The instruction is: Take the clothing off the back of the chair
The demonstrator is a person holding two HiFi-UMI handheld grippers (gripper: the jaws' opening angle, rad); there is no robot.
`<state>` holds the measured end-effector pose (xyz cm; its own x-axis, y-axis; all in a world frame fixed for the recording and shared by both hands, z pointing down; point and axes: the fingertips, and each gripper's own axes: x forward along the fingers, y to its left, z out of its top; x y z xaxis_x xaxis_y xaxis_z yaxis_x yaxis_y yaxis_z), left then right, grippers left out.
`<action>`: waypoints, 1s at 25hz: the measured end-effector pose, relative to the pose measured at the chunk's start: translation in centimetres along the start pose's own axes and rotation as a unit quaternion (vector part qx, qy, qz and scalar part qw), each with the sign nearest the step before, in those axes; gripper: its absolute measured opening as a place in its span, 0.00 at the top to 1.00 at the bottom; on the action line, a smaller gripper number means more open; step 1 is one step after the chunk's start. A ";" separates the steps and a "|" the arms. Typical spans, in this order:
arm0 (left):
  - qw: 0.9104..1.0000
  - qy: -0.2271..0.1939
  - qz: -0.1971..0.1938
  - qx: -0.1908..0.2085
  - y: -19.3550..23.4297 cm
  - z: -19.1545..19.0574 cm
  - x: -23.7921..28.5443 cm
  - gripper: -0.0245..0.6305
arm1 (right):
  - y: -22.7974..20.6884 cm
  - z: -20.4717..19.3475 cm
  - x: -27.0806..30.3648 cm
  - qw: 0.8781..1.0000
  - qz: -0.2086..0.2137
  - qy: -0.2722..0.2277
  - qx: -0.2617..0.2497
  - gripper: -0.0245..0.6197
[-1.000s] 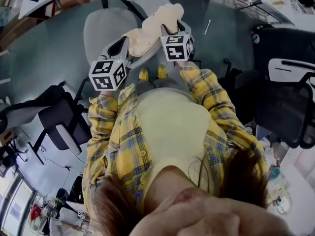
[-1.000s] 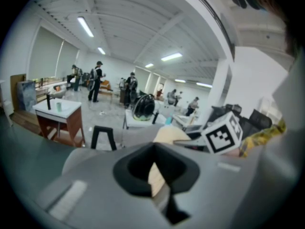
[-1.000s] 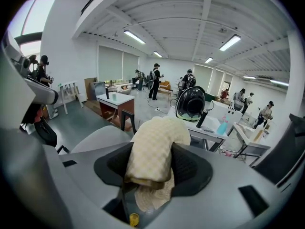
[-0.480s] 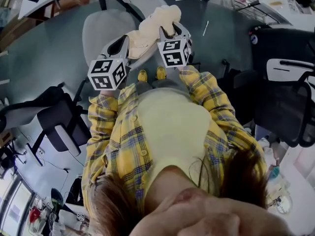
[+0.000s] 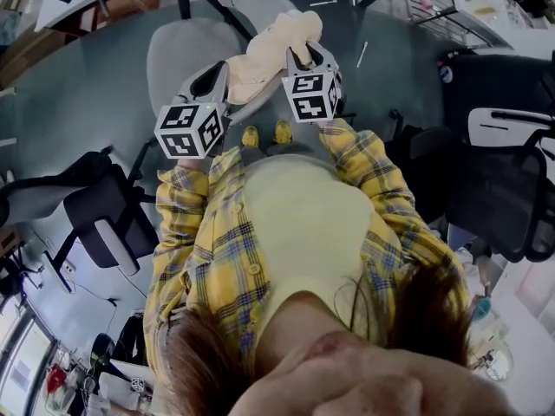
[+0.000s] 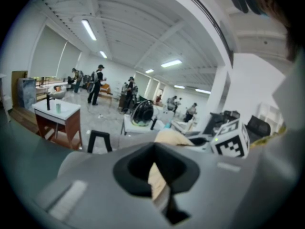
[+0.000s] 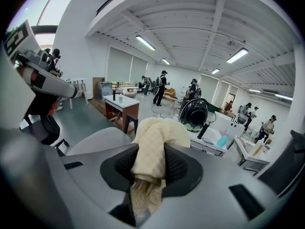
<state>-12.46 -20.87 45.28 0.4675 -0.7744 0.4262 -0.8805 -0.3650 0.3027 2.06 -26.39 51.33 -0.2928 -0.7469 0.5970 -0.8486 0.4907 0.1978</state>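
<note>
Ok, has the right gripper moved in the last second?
Yes, slightly: the right gripper has drawn back from the grey chair toward the person, jaws closing on the cream clothing.

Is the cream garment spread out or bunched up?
Bunched: the cream garment stands in a crumpled wad over the grey chair, not lying flat.

One cream garment [image 5: 276, 43] — one chair [image 5: 178, 55] beneath.

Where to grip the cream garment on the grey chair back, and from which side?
Grip the bunched top fold of the cream garment where it humps over the grey chair back, from above on the person's side: cloth piles into a thick ridge there. The right gripper, jaws closing, has that bunch between them; the left gripper pinches a thinner edge.
</note>
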 end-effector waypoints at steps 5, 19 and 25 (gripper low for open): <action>1.000 -0.006 0.006 -0.004 0.7 0.1 -0.4 0.96 | 0.5 0.4 -0.6 1.000 0.006 -0.008 0.000 0.78; 0.999 -0.024 0.033 -0.016 2.3 0.8 -1.8 0.96 | 0.0 4.0 -4.0 0.997 0.024 -0.065 0.026 0.81; 0.999 -0.033 0.035 -0.018 2.0 1.5 -2.1 0.96 | -0.8 5.7 -5.1 0.995 0.036 -0.083 0.047 0.81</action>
<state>-15.29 -20.74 43.68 0.3978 -0.8304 0.3901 -0.9067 -0.2909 0.3054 1.73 -25.55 43.73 -0.4173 -0.7787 0.4686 -0.8578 0.5077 0.0797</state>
